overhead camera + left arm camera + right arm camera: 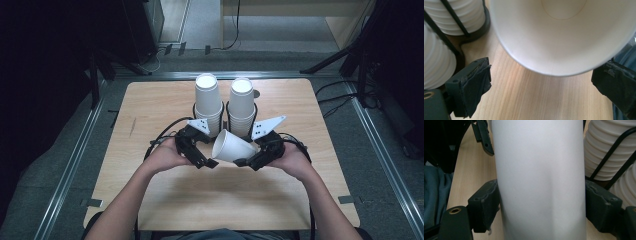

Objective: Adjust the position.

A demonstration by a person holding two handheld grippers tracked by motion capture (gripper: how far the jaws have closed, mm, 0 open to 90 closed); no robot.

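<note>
A single white paper cup [232, 146] lies on its side above the wooden table [150, 130], between my two grippers. My right gripper [250, 156] is shut on it, and in the right gripper view both pads [486, 205] press the cup's wall [539, 180]. The cup's open mouth [564, 37] faces my left gripper [200, 152]. That gripper [541, 82] is open, its jaws wide apart just below the cup's rim and touching nothing.
Two tall stacks of upside-down white cups [207, 100] [241, 102] stand in black wire holders just behind the grippers, near the table's far edge. Both forearms come in from the near edge. Dark stands and cables surround the table.
</note>
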